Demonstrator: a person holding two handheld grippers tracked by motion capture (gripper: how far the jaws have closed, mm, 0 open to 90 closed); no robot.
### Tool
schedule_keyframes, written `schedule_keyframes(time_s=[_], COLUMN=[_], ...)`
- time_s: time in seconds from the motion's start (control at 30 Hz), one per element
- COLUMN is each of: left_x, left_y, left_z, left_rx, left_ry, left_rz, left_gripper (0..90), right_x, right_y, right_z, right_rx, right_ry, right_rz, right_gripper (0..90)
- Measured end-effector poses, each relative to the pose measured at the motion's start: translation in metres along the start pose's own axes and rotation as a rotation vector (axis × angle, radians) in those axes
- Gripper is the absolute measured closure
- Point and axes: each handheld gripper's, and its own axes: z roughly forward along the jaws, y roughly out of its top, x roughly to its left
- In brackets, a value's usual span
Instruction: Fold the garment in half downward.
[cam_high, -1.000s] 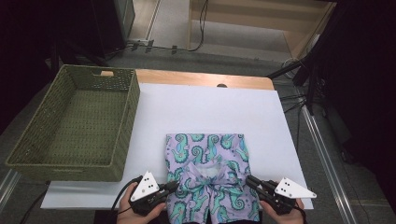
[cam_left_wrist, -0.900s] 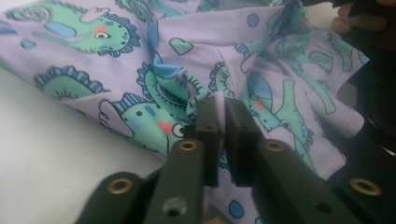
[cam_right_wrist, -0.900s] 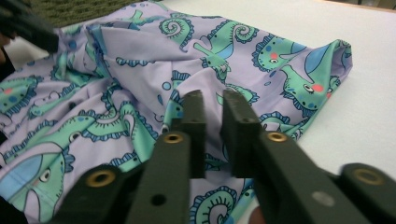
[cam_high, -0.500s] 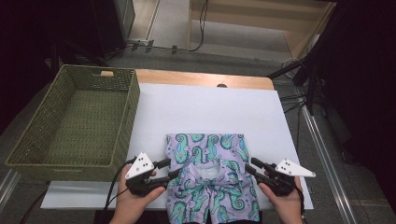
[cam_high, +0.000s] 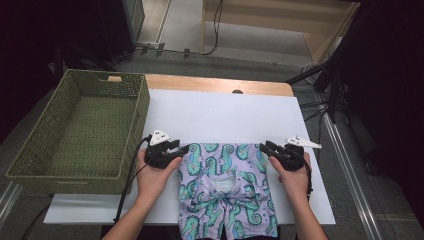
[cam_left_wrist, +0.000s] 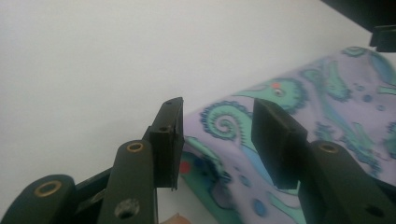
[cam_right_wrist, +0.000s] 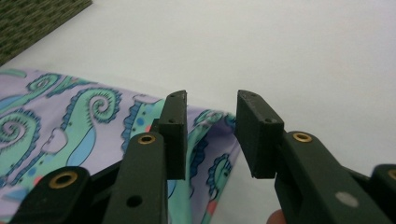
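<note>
High view: a pair of seahorse-print shorts (cam_high: 225, 192), lilac with teal figures, lies folded on the white tabletop (cam_high: 220, 115) at its near edge, partly hanging over it. The left hand-held gripper (cam_high: 181, 151) sits at the fabric's upper left corner and the right hand-held gripper (cam_high: 266, 149) at its upper right corner, each in a hand. A green woven basket (cam_high: 127, 125) stands to the left, beside the left hand.

Left gripper view: the jaws stand apart, released after just closing a little, the folded edge of the shorts (cam_left_wrist: 299, 107) below and beyond them, unpinched.

Right gripper view: the jaws are likewise released, having just narrowed slightly, over the corner of the shorts (cam_right_wrist: 70, 126).
</note>
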Motion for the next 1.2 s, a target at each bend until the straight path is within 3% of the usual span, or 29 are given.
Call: schedule_keyframes(time_s=[0.1,0.2,0.33,0.43,0.5,0.53,0.6,0.67,0.73,0.8,1.03,1.2], left_x=[0.008,0.011,0.010,0.008,0.008,0.009,0.008,0.007,0.007,0.010,0.015,0.022], left_y=[0.000,-0.001,-0.006,-0.007,-0.007,-0.007,-0.005,-0.003,0.002,0.010,0.053,0.068], left_z=[0.009,0.015,0.023,0.023,0.024,0.024,0.025,0.025,0.026,0.027,0.038,0.057], left_rx=[0.042,0.065,0.121,0.127,0.135,0.146,0.161,0.169,0.160,0.132,0.055,0.039], left_ry=[0.036,0.039,0.021,0.030,0.026,0.010,-0.012,-0.026,-0.010,0.003,-0.004,0.012], left_rz=[0.008,-0.005,0.007,0.020,0.024,0.024,0.033,0.057,0.073,0.061,0.041,0.029], left_gripper=[54.6,54.6,54.6,56.5,61.9,69.6,79.6,86.4,87.2,87.4,87.4,87.2], right_x=[-0.007,-0.011,-0.012,-0.011,-0.012,-0.012,-0.011,-0.010,-0.013,-0.016,-0.023,-0.033], right_y=[0.005,0.008,0.007,0.005,0.004,0.004,0.004,0.004,0.005,0.008,0.032,0.046], right_z=[0.009,0.020,0.028,0.032,0.033,0.033,0.034,0.034,0.034,0.033,0.034,0.040], right_rx=[0.033,0.081,0.116,0.161,0.168,0.170,0.184,0.196,0.191,0.173,0.071,0.036], right_ry=[-0.010,0.003,-0.018,-0.030,-0.027,-0.025,-0.010,0.009,0.018,0.009,-0.036,-0.113], right_rz=[0.034,0.089,0.081,0.061,0.056,0.057,0.044,0.047,0.057,0.059,0.052,0.053], right_gripper=[69.7,69.8,69.1,68.8,68.8,71.1,82.1,85.7,86.4,86.7,86.7,86.7])
